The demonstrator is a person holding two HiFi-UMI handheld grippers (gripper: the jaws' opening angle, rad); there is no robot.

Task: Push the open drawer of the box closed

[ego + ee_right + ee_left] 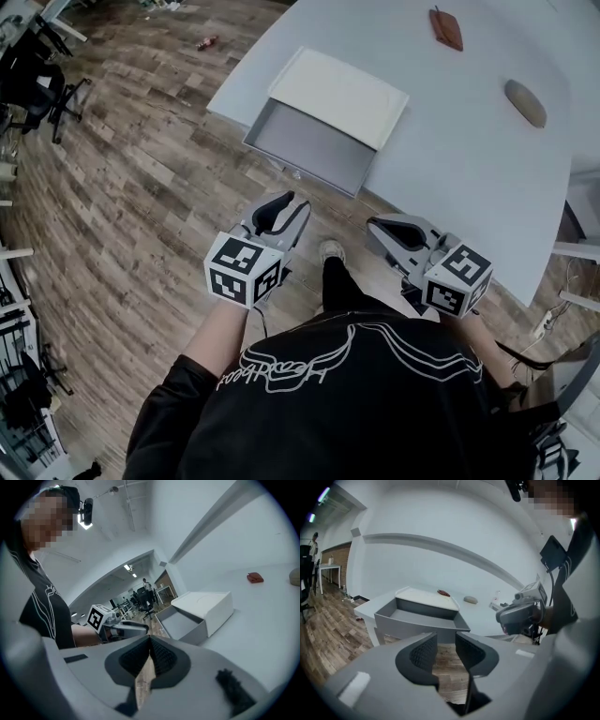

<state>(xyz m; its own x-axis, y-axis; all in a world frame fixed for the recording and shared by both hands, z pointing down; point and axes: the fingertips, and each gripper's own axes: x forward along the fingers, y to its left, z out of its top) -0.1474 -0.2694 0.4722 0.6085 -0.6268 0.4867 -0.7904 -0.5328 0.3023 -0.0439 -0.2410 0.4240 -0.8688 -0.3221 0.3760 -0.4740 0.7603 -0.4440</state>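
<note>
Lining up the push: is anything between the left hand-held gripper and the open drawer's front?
Nothing visible. Only floor shows between the left hand-held gripper and the drawer, whose tray looks empty.

Matt, smooth surfaces above a grained wood floor.
The tabletop (469, 159) is smooth matt white. The box (342, 94) is matt off-white, and its drawer (309, 148) matt grey. The floor (141, 187) shows grained wood planks. The left gripper (446, 637) has a smooth grey plastic shell with dark ribbed pads (423, 654).
</note>
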